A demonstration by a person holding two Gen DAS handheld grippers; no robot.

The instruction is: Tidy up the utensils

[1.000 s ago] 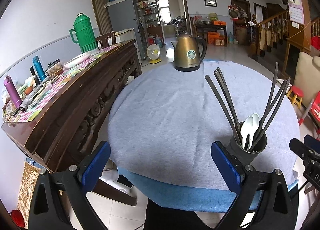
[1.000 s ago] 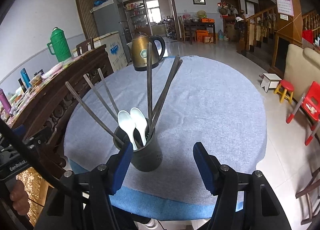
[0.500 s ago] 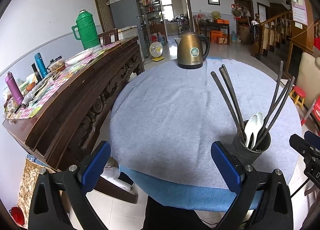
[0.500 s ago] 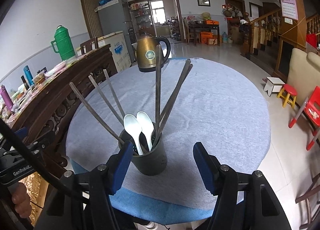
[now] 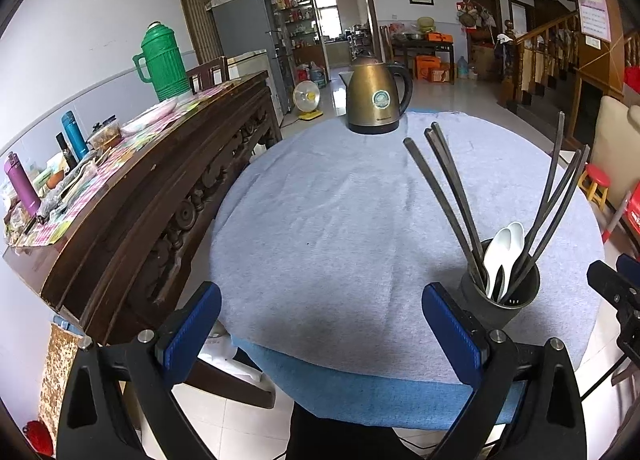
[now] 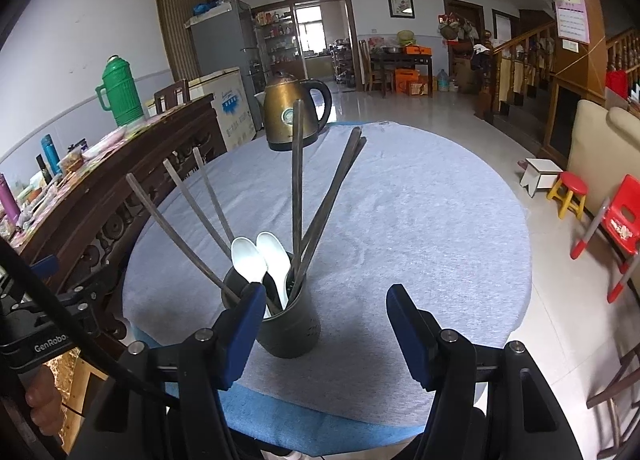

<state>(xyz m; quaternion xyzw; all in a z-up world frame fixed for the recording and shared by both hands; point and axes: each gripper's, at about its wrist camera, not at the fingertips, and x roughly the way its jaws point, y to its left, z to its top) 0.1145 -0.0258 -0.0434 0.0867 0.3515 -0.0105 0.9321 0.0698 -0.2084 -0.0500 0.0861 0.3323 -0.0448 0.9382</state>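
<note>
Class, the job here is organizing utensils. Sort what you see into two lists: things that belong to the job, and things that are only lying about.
Belongs to the job:
- utensil holder
- white spoons
- chopsticks
- left gripper, open
- right gripper, open

Only lying about:
- electric kettle
- green thermos
- purple bottle
- red stool

Not much is moving here, honestly. Only the framing is creeping: in the left wrist view the gold kettle (image 5: pixel 378 100) is sitting a bit further right than a second ago, and the dark utensil holder (image 5: pixel 499 292) is sliding right too. In the right wrist view the holder (image 6: pixel 289 320) is sitting further right and lower than before.
</note>
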